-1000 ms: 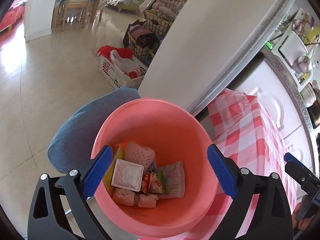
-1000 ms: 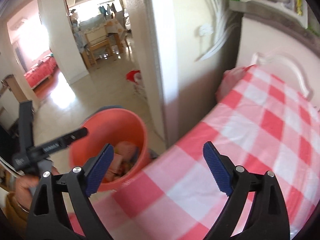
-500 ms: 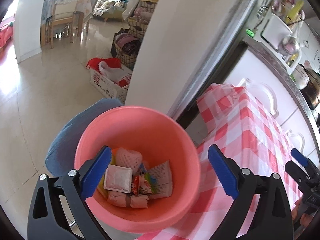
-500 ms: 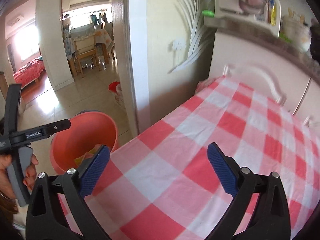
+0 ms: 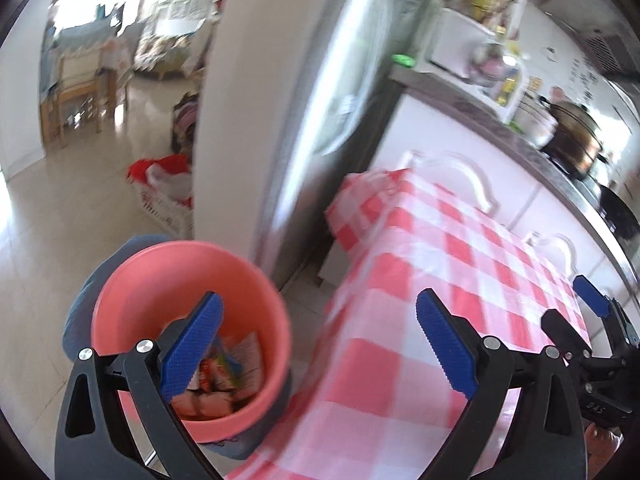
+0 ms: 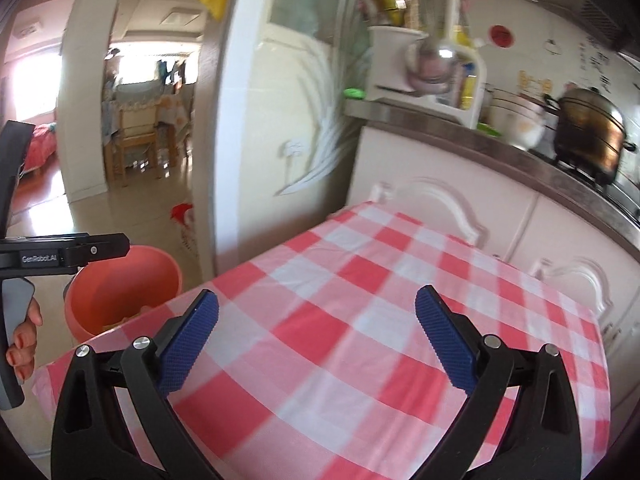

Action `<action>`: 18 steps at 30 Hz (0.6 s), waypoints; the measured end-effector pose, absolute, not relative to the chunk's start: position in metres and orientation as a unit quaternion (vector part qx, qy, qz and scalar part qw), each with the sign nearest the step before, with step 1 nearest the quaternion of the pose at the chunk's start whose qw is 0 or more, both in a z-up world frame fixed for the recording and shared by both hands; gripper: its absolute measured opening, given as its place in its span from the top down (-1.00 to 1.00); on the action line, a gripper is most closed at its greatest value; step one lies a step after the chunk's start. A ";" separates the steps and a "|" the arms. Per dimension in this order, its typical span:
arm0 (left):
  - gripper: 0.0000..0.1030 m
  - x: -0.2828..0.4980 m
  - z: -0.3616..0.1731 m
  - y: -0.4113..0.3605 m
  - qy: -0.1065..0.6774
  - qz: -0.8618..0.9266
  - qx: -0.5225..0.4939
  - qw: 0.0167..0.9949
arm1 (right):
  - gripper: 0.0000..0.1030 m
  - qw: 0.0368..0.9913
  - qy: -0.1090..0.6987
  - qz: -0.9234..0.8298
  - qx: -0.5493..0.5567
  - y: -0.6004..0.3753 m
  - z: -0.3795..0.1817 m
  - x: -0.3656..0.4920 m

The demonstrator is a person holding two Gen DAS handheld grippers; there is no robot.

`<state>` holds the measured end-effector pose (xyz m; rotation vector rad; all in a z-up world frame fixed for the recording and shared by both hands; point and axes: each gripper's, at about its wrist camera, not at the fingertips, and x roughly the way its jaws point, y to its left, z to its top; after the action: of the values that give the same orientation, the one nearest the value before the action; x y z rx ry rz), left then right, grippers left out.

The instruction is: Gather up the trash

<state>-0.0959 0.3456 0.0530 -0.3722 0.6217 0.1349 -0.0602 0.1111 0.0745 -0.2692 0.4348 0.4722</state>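
A pink bucket stands on a blue-grey stool beside the table, with wrappers and packets lying in its bottom. The same bucket shows at the lower left of the right wrist view. My left gripper hangs open above the gap between bucket and table, nothing between its blue pads. My right gripper stands open over the red-and-white checked tablecloth, empty as well. In the left wrist view the right gripper's body shows at the far right edge.
A white kitchen cabinet with a dark counter runs behind the table, bearing a pot, a bowl and a white rack. A white wall post stands left of the table. Baskets sit on the tiled floor beyond.
Both grippers have risen and swung right, away from the bucket towards the table. The bucket has slid to the lower left in both views; more counter now shows.
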 end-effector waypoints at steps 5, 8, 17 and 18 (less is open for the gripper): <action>-0.87 -0.097 0.074 0.301 0.289 0.040 -0.149 0.945 | -0.93 0.955 0.199 0.197 -0.094 0.068 0.084 -0.074; -0.87 -0.096 0.084 0.276 0.289 0.018 -0.137 0.947 | -0.93 0.961 0.198 0.177 -0.073 0.043 0.087 -0.079; -0.87 -0.099 0.093 0.206 0.317 -0.019 -0.097 0.943 | -0.93 0.977 0.181 0.115 -0.020 -0.026 0.098 -0.096; -0.87 -0.100 0.095 0.198 0.320 -0.028 -0.091 0.943 | -0.93 0.977 0.181 0.110 -0.009 -0.036 0.101 -0.099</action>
<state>-0.1000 0.1979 0.0945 -0.1852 0.6515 -0.0566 -0.0991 -0.0359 0.1009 -0.0184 0.3644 0.2209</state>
